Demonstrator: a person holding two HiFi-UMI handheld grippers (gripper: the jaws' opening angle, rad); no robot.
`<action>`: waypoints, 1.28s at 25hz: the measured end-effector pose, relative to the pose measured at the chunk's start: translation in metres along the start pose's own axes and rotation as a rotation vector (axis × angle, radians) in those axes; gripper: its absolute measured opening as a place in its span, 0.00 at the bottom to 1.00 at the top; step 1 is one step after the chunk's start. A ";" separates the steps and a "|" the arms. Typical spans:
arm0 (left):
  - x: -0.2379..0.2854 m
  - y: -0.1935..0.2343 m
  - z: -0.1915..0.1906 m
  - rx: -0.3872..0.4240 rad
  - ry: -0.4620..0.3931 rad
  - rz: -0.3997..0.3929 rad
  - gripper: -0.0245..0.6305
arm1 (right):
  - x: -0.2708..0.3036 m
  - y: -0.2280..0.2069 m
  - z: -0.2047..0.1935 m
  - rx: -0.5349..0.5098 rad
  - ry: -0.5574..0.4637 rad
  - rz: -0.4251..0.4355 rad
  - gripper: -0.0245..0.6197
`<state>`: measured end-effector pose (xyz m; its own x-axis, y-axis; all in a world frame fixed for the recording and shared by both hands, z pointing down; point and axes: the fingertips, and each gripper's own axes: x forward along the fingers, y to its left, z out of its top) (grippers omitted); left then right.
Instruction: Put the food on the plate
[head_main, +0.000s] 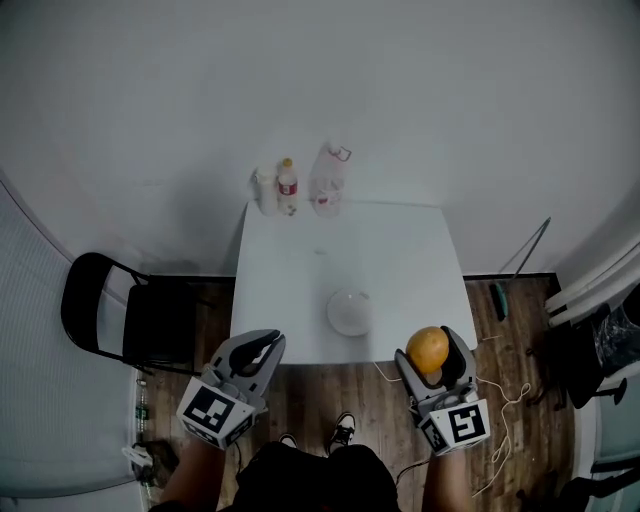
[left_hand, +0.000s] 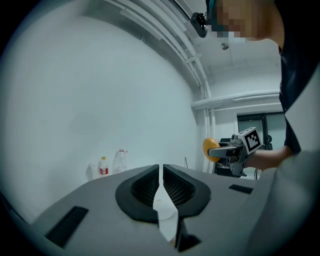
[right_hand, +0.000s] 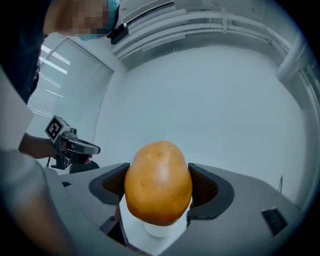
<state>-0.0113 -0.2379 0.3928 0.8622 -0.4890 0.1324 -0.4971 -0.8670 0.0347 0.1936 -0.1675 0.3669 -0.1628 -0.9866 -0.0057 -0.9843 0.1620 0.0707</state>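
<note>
1. Right gripper (head_main: 432, 358): jaws clamped on either side of a smooth, egg-shaped orange-brown food item (right_hand: 158, 182), potato-like. It sits high between the pads, the top half exposed. Probably gripped at the waist so that it cannot roll out in transit.
2. The food hangs just off the near edge of the white rectangular table (head_main: 400, 250), toward the near right corner, not over the plate.
3. Small round white plate (head_main: 350, 311) lies bare near the middle of the near edge, within easy reach. The drop is not yet made.
4. Left gripper (head_main: 262, 345): jaws drawn together with nothing between, parked off the near left corner, seemingly to stay clear.
5. Count: one food item, one plate, two grippers.
6. At the far edge, near the left corner, are three containers: a pale tub (head_main: 265, 190), a red-labelled bottle (head_main: 288, 186) and a clear bottle (head_main: 327, 180). One black folding chair (head_main: 110, 315) stands off the left edge.
</note>
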 end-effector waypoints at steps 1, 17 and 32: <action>0.008 -0.002 0.001 -0.005 0.001 0.011 0.10 | 0.005 -0.010 -0.001 0.002 0.005 0.012 0.63; 0.086 -0.023 -0.011 -0.058 0.030 0.136 0.10 | 0.065 -0.089 -0.075 0.014 0.131 0.185 0.63; 0.072 0.020 -0.028 -0.097 0.031 0.159 0.10 | 0.176 -0.036 -0.191 -0.052 0.407 0.323 0.63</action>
<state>0.0384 -0.2875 0.4307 0.7695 -0.6143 0.1746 -0.6349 -0.7653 0.1056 0.2139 -0.3503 0.5540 -0.4077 -0.8150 0.4118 -0.8817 0.4686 0.0545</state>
